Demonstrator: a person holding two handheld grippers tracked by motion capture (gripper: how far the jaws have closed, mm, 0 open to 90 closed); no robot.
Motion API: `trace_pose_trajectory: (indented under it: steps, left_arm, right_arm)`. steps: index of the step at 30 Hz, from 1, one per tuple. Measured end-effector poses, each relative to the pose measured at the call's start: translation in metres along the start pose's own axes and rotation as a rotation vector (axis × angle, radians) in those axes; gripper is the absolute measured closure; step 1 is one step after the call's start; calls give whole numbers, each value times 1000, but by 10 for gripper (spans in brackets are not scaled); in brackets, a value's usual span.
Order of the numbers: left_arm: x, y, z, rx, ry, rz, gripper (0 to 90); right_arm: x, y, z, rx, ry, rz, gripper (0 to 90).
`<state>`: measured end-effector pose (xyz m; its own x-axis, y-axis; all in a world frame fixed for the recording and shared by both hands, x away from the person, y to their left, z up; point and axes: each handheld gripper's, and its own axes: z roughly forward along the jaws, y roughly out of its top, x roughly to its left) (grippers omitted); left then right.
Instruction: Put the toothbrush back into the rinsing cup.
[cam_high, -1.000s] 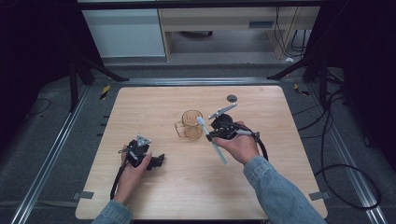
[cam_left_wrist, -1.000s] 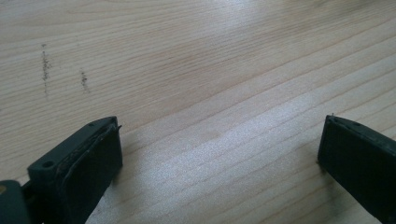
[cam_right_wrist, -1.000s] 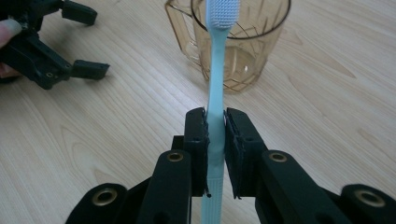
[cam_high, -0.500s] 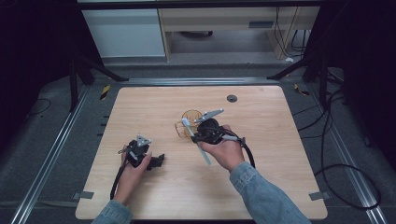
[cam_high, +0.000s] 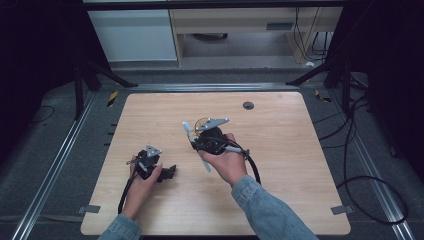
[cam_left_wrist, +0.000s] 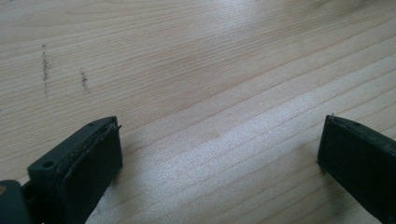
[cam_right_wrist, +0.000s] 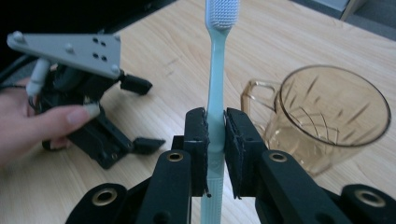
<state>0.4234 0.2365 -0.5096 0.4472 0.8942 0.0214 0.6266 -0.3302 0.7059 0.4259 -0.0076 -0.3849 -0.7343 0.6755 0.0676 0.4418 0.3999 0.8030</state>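
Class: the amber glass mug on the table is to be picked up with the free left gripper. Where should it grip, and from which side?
Probably the mug's handle: it juts out sideways towards the open left gripper, so come in level from that side. The toothbrush is clamped in the right gripper.

Left tongs (cam_left_wrist: 219, 154): jaws spread wide, nothing between them, positioned low over the pale wooden worktop (cam_left_wrist: 196, 70). Two short dark scuff marks (cam_left_wrist: 63, 74) appear at upper left.
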Motion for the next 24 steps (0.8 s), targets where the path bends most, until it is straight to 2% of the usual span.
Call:
trace_pose_trajectory:
  steps: [15, 24]
  left_arm:
    - [0, 0, 0, 1, 0, 0, 0]
    - [0, 0, 0, 0, 0, -1, 0]
  right_arm:
    - [14, 22, 13, -127, -39, -2, 794]
    - [20, 32, 18, -176, -42, -12, 794]
